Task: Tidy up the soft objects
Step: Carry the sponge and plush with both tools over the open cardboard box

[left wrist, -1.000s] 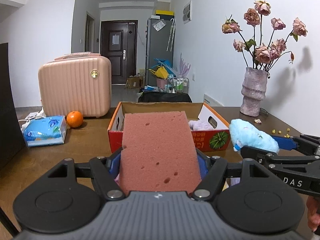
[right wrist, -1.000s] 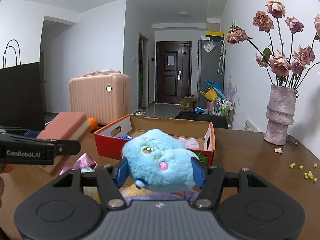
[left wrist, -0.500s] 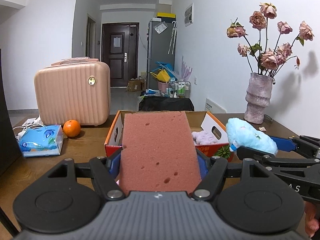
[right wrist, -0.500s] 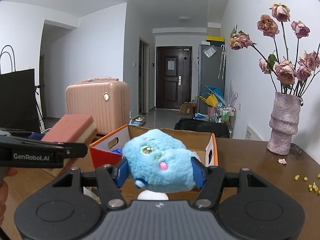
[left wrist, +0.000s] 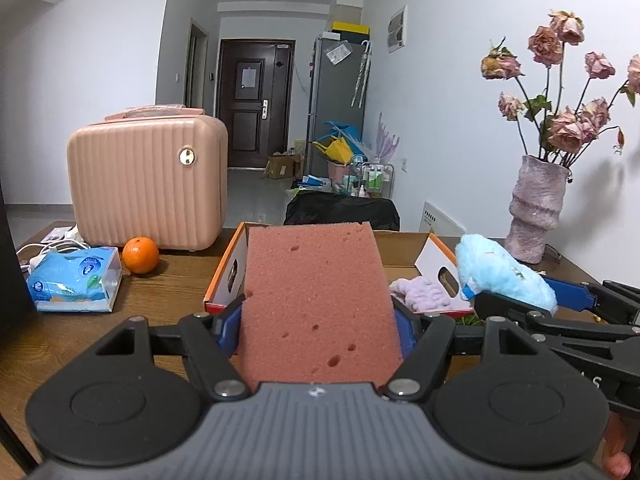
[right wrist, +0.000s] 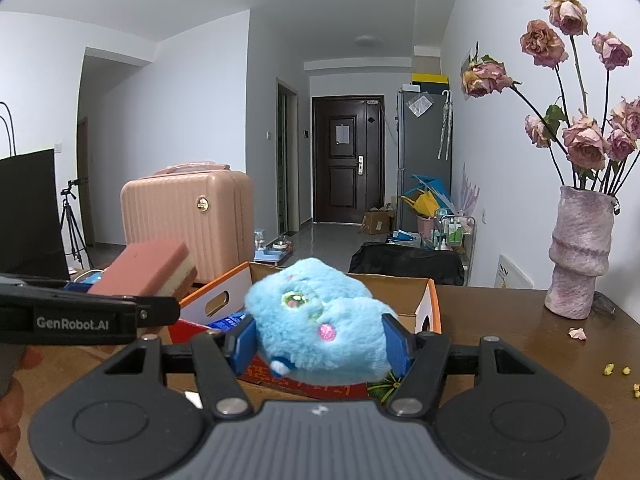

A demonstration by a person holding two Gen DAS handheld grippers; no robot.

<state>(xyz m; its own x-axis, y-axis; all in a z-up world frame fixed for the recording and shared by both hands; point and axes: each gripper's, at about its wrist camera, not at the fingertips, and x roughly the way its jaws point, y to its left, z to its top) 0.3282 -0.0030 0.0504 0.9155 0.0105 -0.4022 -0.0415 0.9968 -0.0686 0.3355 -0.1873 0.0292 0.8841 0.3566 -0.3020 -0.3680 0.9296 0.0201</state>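
Sponge and plush toy held above the cardboard box

A pink sponge (left wrist: 318, 304) is clamped by the left gripper (left wrist: 316, 326), and a blue plush toy (right wrist: 320, 320) is clamped by the right gripper (right wrist: 318, 340); both are held over the near edge of the open cardboard box (left wrist: 224, 276), in which a lilac soft item (left wrist: 420, 294) is seen. On the worktop (left wrist: 160, 292), a tissue pack (left wrist: 76, 280), an orange (left wrist: 140, 255), a pink suitcase (left wrist: 144, 184) and a vase of dried roses (right wrist: 580, 252) are set.

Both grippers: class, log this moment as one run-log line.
left gripper: shut on sponge | right gripper: shut on blue plush | both held above box | box: purple plush inside
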